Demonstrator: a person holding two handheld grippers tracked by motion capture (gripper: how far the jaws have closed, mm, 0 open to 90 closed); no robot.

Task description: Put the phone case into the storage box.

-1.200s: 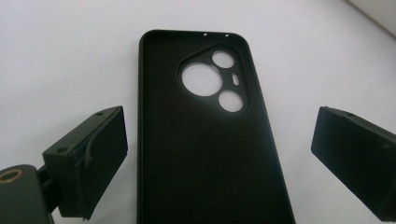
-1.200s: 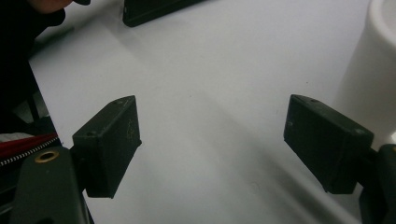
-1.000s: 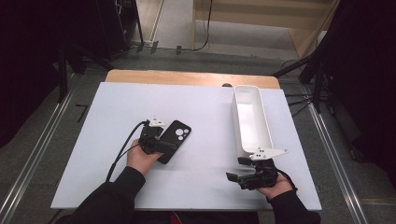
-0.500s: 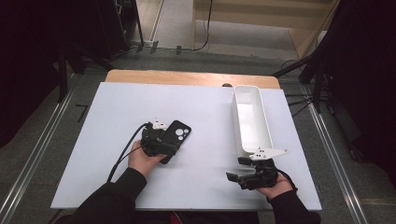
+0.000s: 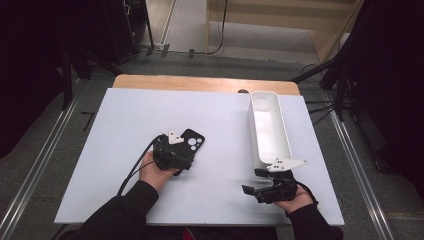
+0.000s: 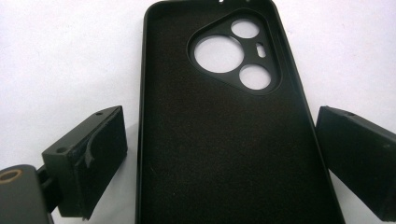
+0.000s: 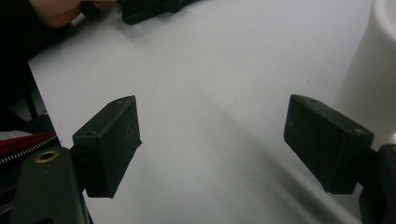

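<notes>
A black phone case (image 5: 194, 142) lies inside-up on the white table, its camera cutouts at the far end (image 6: 224, 53). My left gripper (image 5: 185, 156) is open and straddles the case's near half. In the left gripper view its left pad (image 6: 105, 149) stands a little off the case's edge, and its right pad (image 6: 359, 158) is close beside the other edge. My right gripper (image 5: 251, 181) rests near the table's front right, pointing left. It is open with bare table between its fingers (image 7: 210, 140).
A long white tray (image 5: 259, 145) stands lengthwise at the right, just beyond the right gripper, and shows as a white wall (image 7: 373, 70) in the right gripper view. The white tabletop (image 5: 125, 120) has a wooden strip (image 5: 200, 83) along its far edge.
My left gripper has edged forward over the phone case, so less of the case shows beyond it. The right gripper has stayed where it was.
</notes>
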